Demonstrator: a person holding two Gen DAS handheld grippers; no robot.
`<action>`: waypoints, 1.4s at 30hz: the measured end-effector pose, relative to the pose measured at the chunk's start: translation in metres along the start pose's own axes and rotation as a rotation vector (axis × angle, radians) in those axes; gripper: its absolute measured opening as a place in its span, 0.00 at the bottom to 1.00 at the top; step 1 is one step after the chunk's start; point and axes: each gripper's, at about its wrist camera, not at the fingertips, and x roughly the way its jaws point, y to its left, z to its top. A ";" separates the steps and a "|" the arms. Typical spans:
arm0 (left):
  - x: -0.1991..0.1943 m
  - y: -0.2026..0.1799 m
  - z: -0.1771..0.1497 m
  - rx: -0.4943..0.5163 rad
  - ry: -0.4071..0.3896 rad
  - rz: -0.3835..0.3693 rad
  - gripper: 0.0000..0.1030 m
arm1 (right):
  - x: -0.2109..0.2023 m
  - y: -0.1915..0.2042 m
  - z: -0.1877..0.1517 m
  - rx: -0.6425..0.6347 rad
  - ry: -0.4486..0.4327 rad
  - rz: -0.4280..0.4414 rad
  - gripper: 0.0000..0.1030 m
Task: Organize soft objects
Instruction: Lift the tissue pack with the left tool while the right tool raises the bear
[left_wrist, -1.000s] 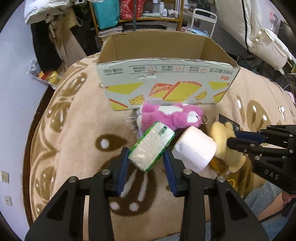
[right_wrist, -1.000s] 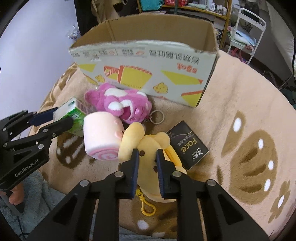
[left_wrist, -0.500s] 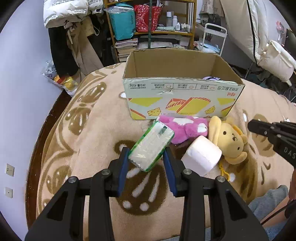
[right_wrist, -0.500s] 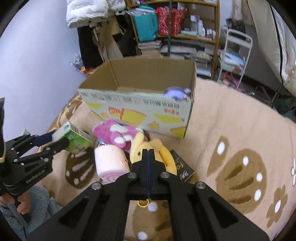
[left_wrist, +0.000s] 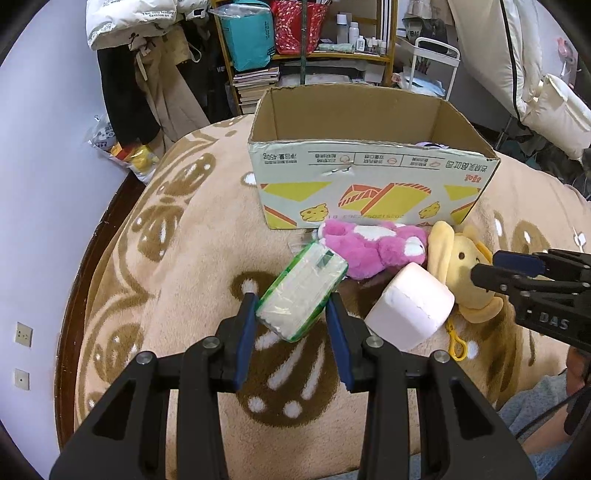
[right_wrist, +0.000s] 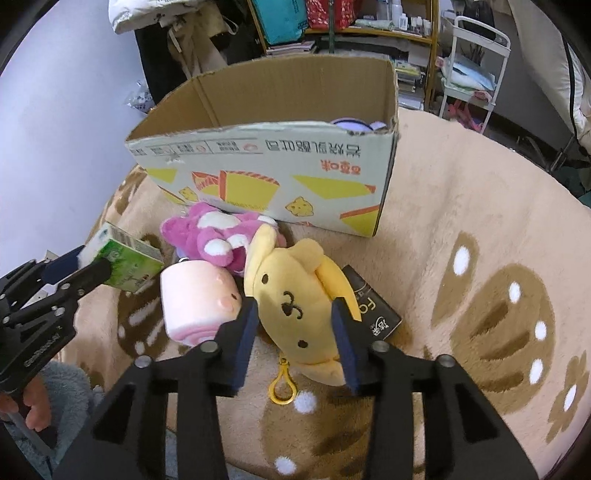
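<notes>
Left gripper (left_wrist: 291, 314): clamped on a tissue pack (left_wrist: 301, 293), pads on its 2 long sides, pack tilted and lifted clear of the blanket (left_wrist: 184, 280). Grip appears secure.

Right gripper (right_wrist: 293, 325): jaws spread, straddling the head of the yellow plush (right_wrist: 295, 295). Whether the pads touch the fabric cannot be told; it does not look squeezed. Judged as not yet gripped.

Handling, tissue pack: light, soft, wrapped in slick green and clear film. It will compress under the pads and could slide, so the mid-length hold on the long sides is sound.

Handling, yellow plush: light, fully compliant, fuzzy surface with good friction. Best taken across the head, where the stuffing is thickest; the ears and the yellow clip (right_wrist: 282, 384) at its lower end would dangle or pull loose.

Appearance: yellow plush is a dog-like face with dark stitched eyes and floppy ears, lying face up on the blanket, partly over a black packet (right_wrist: 373, 314).

Surroundings: a pink roll (right_wrist: 197, 299) lies just beside the plush on its left; a pink plush (right_wrist: 214, 236) lies behind it, against the front wall of the open box (right_wrist: 277, 162). A purple item (right_wrist: 351, 123) already sits in the box's right corner.
</notes>
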 end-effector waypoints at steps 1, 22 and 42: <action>0.001 -0.001 0.000 0.001 0.002 0.000 0.36 | 0.004 0.001 0.001 -0.004 0.006 -0.011 0.49; -0.009 0.002 0.003 -0.022 -0.059 0.013 0.35 | 0.001 0.004 0.010 -0.018 -0.039 -0.062 0.35; -0.098 0.001 0.024 -0.003 -0.523 0.117 0.35 | -0.125 0.039 0.025 -0.090 -0.561 -0.124 0.37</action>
